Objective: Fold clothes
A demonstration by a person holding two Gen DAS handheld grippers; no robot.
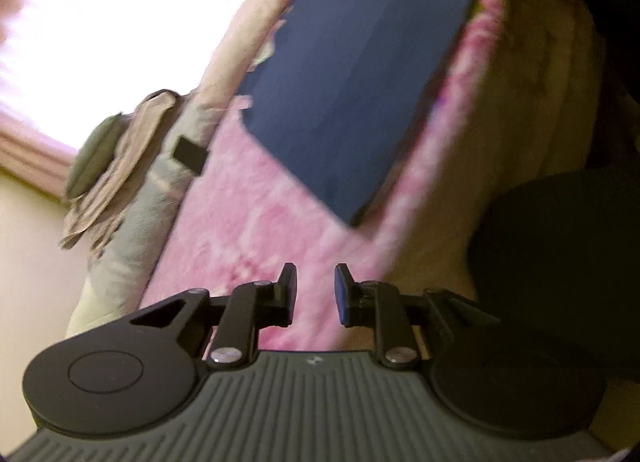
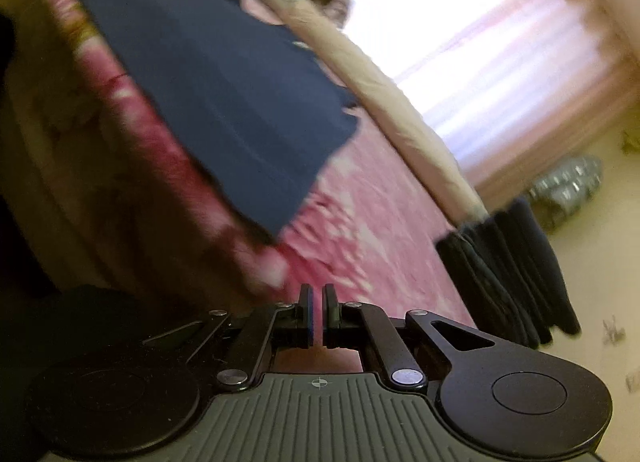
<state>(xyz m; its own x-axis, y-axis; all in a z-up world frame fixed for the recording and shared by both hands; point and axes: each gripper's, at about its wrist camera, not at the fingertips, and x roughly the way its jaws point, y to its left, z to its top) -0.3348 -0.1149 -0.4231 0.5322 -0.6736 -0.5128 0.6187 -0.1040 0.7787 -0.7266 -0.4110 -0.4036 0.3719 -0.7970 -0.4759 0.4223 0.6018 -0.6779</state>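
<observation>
We see the navy garment point(image 1: 352, 78) lying flat ahead, long axis along the bed's point(image 1: 256, 222) edge; left gripper point(image 1: 316, 290) gapes empty; right gripper point(image 2: 318, 302) is nearly closed, empty; neither is clearly nearer.

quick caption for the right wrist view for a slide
Right gripper, nearly closed and empty, above a pink bedspread with a navy garment laid flat and folded dark clothes stacked nearby.

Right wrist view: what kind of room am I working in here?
Most likely a bedroom: a navy garment lies spread on a bed with a pink floral cover, a bright curtained window stands behind it, and folded dark clothes sit stacked at the bed's edge.
</observation>
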